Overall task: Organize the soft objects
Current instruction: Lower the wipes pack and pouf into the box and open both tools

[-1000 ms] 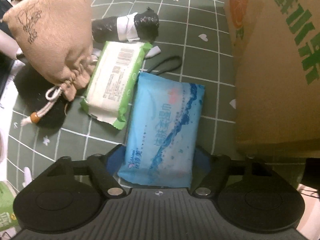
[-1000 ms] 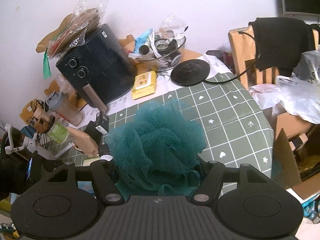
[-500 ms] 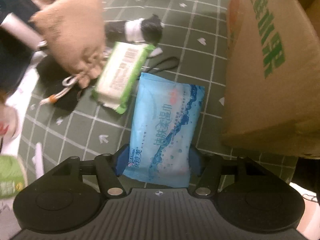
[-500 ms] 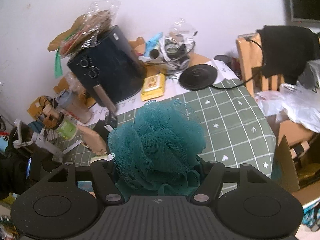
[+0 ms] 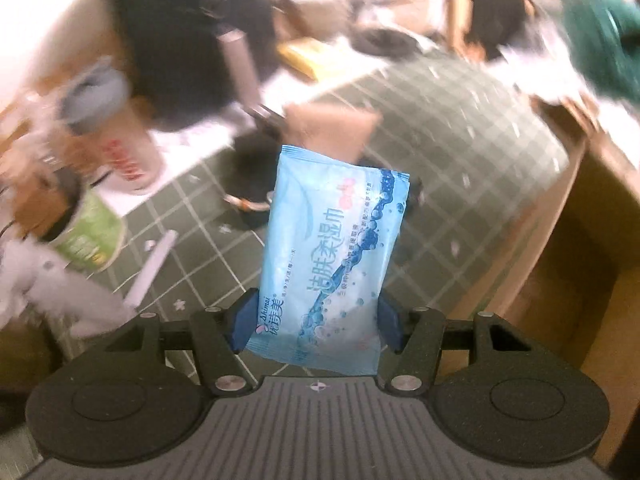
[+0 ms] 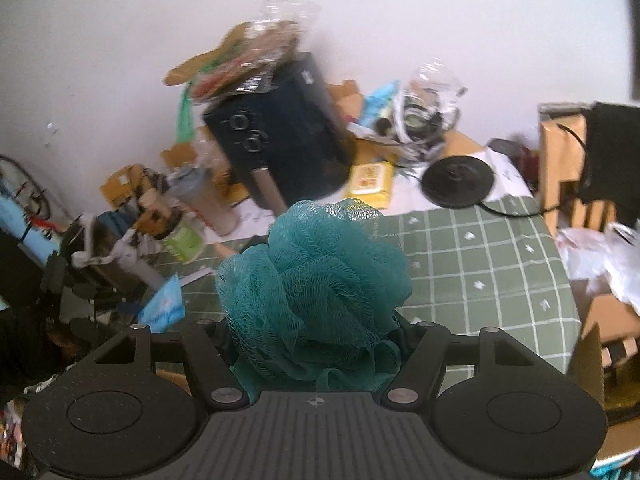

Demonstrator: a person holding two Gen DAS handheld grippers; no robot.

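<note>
Jaws: left gripper (image 5: 316, 320) pinches blue wipes pack (image 5: 332, 256) by its near end, clear of table | long axis straight ahead | cardboard box (image 5: 580, 280) to its right (likely destination) | right gripper (image 6: 316, 340) clasps teal pouf (image 6: 316, 288)

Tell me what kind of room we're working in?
Probably a home kitchen or dining corner: a black air fryer and a kettle base sit by a white wall, on a cluttered table with a green checked cloth.
</note>
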